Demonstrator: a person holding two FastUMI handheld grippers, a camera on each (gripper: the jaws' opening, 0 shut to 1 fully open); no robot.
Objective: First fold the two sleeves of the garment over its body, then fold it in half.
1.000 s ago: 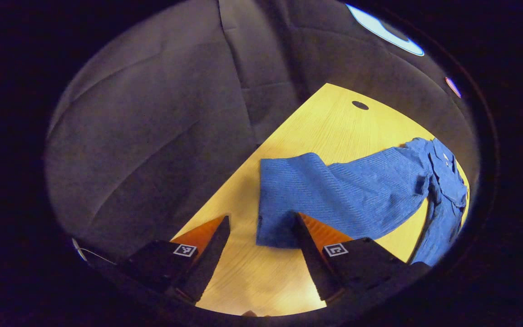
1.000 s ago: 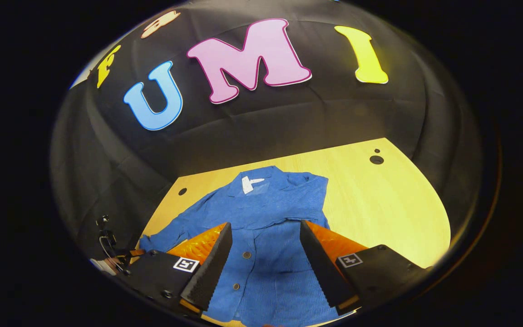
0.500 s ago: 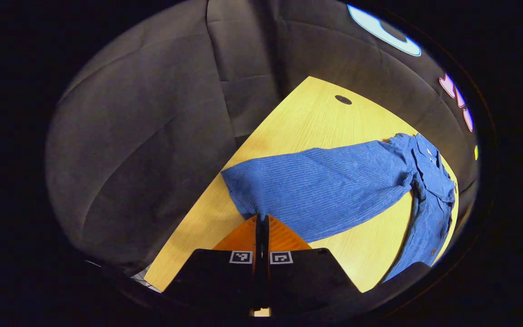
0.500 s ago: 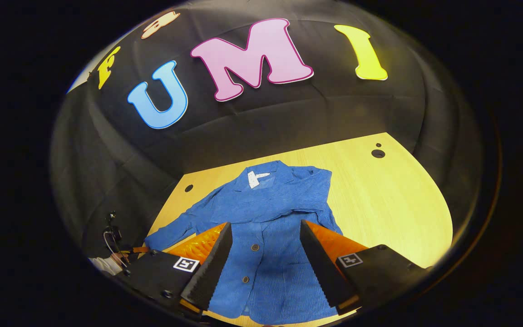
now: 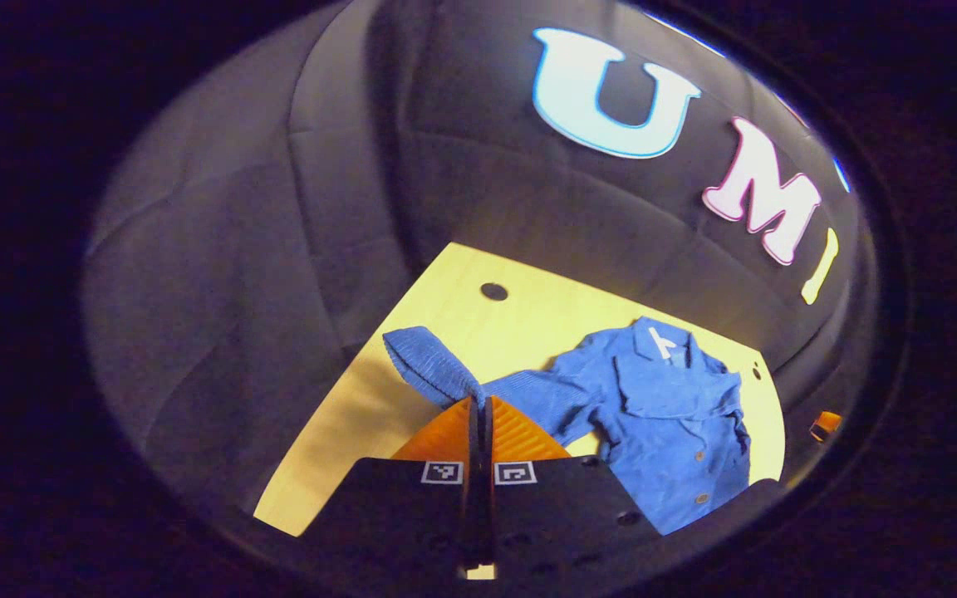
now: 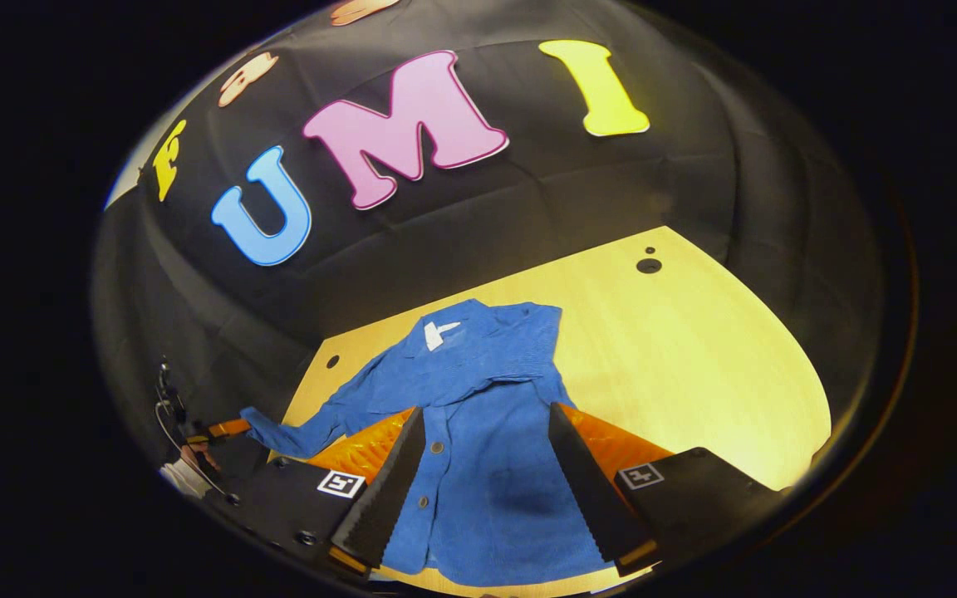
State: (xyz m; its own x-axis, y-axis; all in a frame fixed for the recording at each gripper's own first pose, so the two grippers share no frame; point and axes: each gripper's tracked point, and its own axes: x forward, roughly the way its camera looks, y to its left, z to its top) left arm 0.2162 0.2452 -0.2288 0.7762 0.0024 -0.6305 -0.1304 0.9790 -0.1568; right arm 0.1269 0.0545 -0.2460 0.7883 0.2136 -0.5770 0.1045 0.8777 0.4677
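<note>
A blue button-up shirt (image 6: 478,432) lies spread on the wooden table (image 6: 694,349), collar toward the far wall. One sleeve is folded across the chest (image 6: 495,365). My left gripper (image 5: 479,407) is shut on the cuff end of the other sleeve (image 5: 429,365) and holds it up off the table, to the left of the shirt's body (image 5: 669,423). In the right gripper view that lifted sleeve (image 6: 296,428) stretches out to the left, where the other gripper and a hand (image 6: 196,453) are. My right gripper (image 6: 483,465) hangs open above the shirt's lower front, nothing between its fingers.
The table has small round holes near its far corners (image 6: 648,266) (image 5: 493,291) (image 6: 332,361). Bare wood lies to the right of the shirt (image 6: 719,390). The black cloth wall closes the table's far side and the left.
My left gripper went from open to shut on the sleeve's cuff, then lifted it and swung toward the shirt's body. My right gripper stayed open and drifted slightly over the shirt's front.
</note>
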